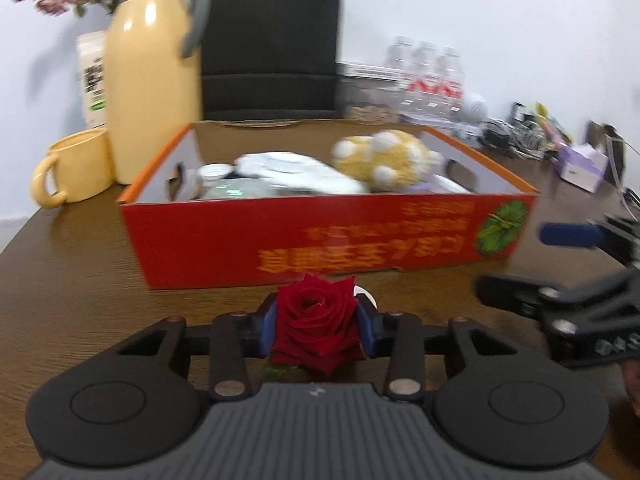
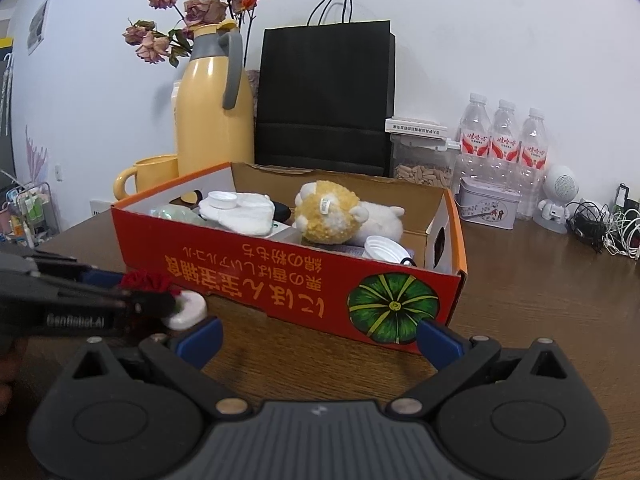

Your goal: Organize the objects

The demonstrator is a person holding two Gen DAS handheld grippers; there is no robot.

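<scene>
Left claw: blue pads closed on red rose, low over counter, white disc just beside. Right claw: jaws wide, empty. Behind: red box w/ plush toy, white cloth. Far: yellow flask, mug, black bag, water bottles.

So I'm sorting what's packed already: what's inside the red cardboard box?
Inside the red cardboard box: a yellow-and-white plush toy, a white cloth, two white caps and a clear plastic item. Whatever lies beneath them is covered.
</scene>
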